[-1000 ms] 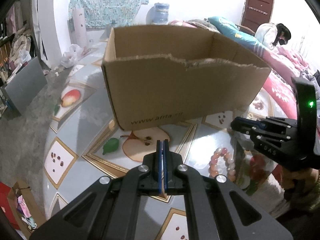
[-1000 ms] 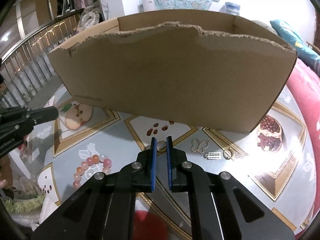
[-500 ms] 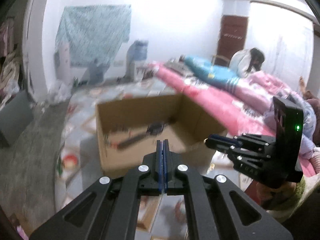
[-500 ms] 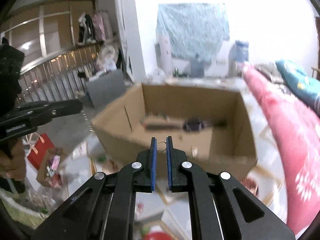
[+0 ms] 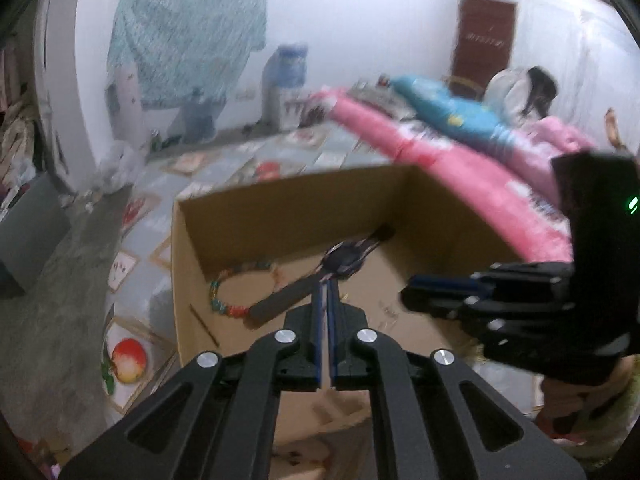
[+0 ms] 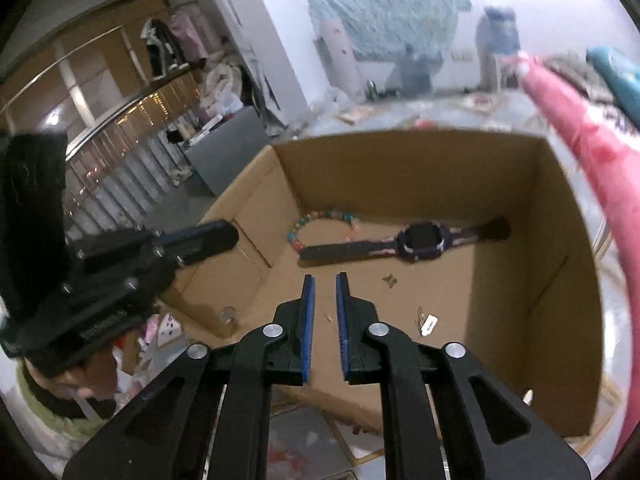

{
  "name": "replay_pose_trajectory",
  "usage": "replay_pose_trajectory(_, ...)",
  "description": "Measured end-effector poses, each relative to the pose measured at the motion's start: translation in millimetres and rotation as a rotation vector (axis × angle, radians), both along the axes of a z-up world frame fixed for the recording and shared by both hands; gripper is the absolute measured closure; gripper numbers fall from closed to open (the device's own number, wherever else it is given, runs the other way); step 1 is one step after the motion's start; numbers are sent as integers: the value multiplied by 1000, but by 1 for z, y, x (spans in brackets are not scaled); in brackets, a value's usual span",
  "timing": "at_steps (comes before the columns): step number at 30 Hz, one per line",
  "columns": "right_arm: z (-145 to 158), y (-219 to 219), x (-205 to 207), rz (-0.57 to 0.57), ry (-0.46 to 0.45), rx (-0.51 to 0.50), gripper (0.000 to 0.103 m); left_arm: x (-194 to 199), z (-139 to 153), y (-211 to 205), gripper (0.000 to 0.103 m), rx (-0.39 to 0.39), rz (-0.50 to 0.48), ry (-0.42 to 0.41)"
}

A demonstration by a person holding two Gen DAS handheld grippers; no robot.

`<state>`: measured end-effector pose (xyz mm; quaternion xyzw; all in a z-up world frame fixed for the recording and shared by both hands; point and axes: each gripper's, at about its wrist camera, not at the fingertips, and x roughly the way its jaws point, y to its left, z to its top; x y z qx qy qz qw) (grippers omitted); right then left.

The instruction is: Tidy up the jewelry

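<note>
Both jaws are opening, empty, over the box [image 6: 540, 280]: the right hand-held gripper [image 6: 324, 280] spread, the left hand-held gripper [image 5: 325, 292] barely parted; a small piece could bounce off the watch [image 6: 420, 242].

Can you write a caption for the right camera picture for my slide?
Right tongs opening, empty, over a cardboard box holding a watch.

box [image 6: 420, 168] top open, watch [image 6: 420, 240] across floor
</note>
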<state>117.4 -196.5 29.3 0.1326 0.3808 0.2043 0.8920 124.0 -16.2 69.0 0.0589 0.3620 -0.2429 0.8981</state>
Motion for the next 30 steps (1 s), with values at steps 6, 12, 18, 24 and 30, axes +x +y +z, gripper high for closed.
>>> replay_pose_trajectory(6,6,-32,-12,-14,-12,131,81,-10,2,9,65,-34,50,-28)
replay_pose_trajectory(12,22,-68,-36,-56,-60,209,80,-27,18,15,52,-39,93,-84)
replay_pose_trajectory(18,39,-93,-87,-114,-168,156,76,-69,33,20,47,-108,27,-139)
replay_pose_trajectory(24,21,-102,-122,-174,-120,75,76,-105,19,3,43,-163,-134,-93)
replay_pose_trajectory(30,-27,-92,-127,-180,8,-36,76,-114,-20,-42,43,-100,-221,-18)
